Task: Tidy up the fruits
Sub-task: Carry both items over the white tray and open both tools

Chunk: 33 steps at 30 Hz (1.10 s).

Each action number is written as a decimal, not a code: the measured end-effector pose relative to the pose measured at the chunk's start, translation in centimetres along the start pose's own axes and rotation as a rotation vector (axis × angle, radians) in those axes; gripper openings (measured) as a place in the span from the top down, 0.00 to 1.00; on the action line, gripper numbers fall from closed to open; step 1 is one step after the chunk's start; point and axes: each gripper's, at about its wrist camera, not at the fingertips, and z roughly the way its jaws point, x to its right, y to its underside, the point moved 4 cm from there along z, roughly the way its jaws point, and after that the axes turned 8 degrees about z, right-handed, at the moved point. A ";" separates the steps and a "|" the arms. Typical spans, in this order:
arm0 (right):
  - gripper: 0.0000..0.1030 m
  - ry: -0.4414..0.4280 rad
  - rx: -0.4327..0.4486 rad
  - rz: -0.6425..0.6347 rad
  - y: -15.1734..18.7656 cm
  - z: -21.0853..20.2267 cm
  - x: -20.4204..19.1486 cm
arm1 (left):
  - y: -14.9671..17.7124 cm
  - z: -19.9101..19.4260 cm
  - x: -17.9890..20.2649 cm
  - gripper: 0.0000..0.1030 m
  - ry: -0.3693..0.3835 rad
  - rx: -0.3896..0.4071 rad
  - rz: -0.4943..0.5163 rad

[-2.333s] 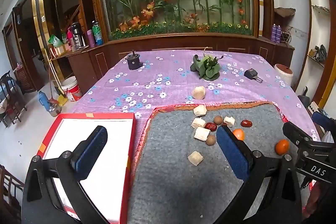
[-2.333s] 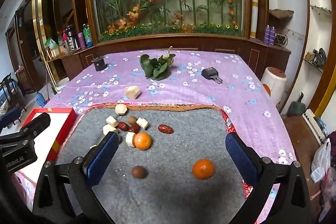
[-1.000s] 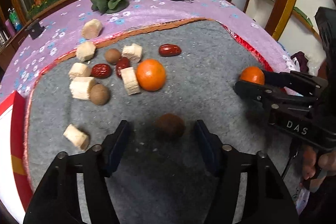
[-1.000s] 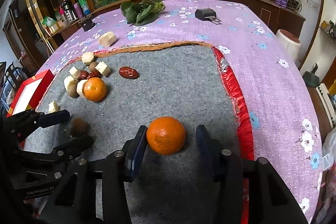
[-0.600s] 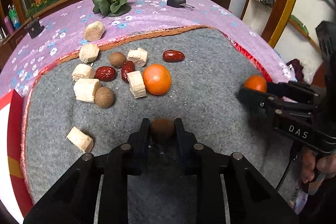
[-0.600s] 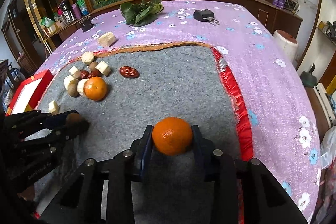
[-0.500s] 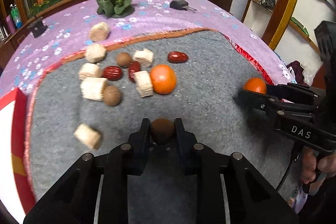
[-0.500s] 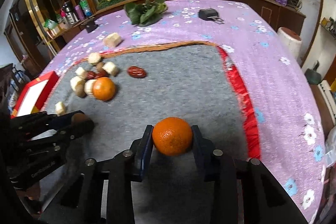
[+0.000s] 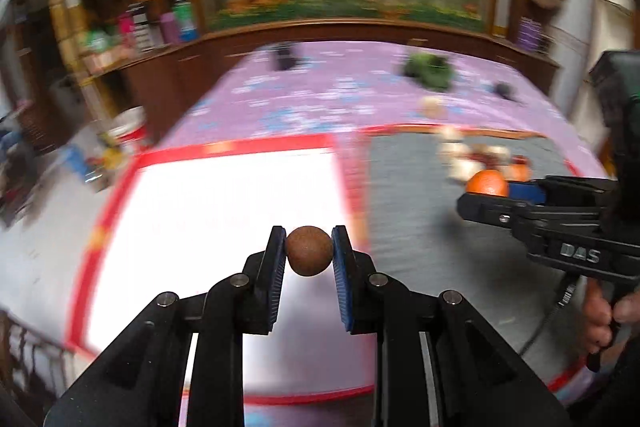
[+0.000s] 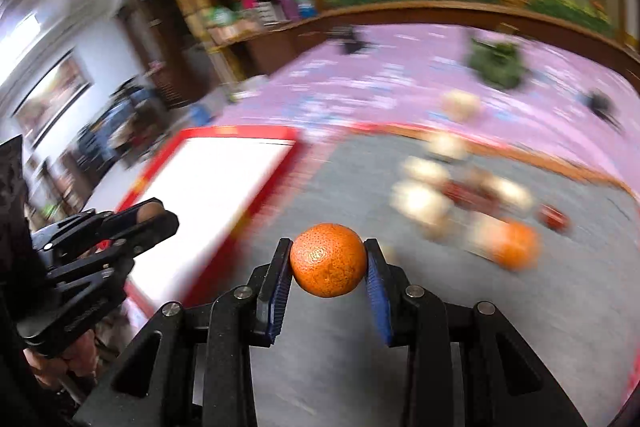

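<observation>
My left gripper (image 9: 309,251) is shut on a small round brown fruit (image 9: 309,255) and holds it in the air over the red-rimmed white box (image 9: 224,195). My right gripper (image 10: 328,267) is shut on an orange (image 10: 328,265) and holds it above the grey felt mat (image 10: 360,347), right of the box (image 10: 208,183). The right gripper with the orange also shows in the left wrist view (image 9: 486,184). A second orange (image 10: 516,245), red dates (image 10: 554,217) and pale fruit chunks (image 10: 416,197) lie blurred on the mat.
The mat lies on a purple flowered tablecloth (image 9: 304,99). A green leafy bunch (image 10: 496,65) and small dark objects (image 10: 600,105) sit farther back. One pale chunk (image 10: 460,105) lies on the cloth beyond the mat. A wooden cabinet and floor clutter are to the left.
Both grippers closed on their fruits, lifted them off the mat and swung left; the left one now hangs over the white box. The views are motion-blurred.
</observation>
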 end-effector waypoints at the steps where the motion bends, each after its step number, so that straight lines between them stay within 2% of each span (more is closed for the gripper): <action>1: 0.65 -0.028 -0.012 -0.025 -0.2 1.2 -1.9 | 0.7 0.3 -1.5 0.80 -0.034 -0.018 -0.017; 4: 0.66 -0.095 -0.049 -0.070 -0.2 3.8 -6.1 | 2.8 1.5 -4.9 0.80 -0.104 -0.074 -0.059; 7: 0.66 -0.105 -0.085 -0.115 0.4 6.1 -9.2 | 4.5 2.4 -6.8 0.80 -0.138 -0.113 -0.082; 13: 0.64 -0.083 -0.154 -0.116 1.9 8.7 -10.8 | 5.8 3.4 -7.7 0.80 -0.188 -0.144 -0.094; 14: 0.63 -0.077 -0.157 -0.119 2.0 8.9 -10.7 | 5.7 3.4 -7.7 0.79 -0.196 -0.148 -0.094; 16: 0.61 -0.085 -0.162 -0.113 2.0 8.5 -10.6 | 5.7 3.3 -7.9 0.70 -0.214 -0.146 -0.098; 18: 0.57 -0.097 -0.128 -0.103 1.5 7.3 -10.4 | 5.4 2.5 -7.5 0.51 -0.228 -0.127 -0.093; 19: 0.54 -0.093 -0.104 -0.102 1.3 6.5 -9.9 | 5.0 2.1 -7.3 0.48 -0.237 -0.114 -0.087; 22: 0.46 -0.072 -0.033 -0.093 0.5 4.4 -8.8 | 4.1 1.1 -6.4 0.46 -0.250 -0.083 -0.061; 33: 0.46 0.005 0.093 0.021 -0.9 -2.5 -0.8 | -0.1 0.0 -1.5 0.45 -0.199 -0.021 0.028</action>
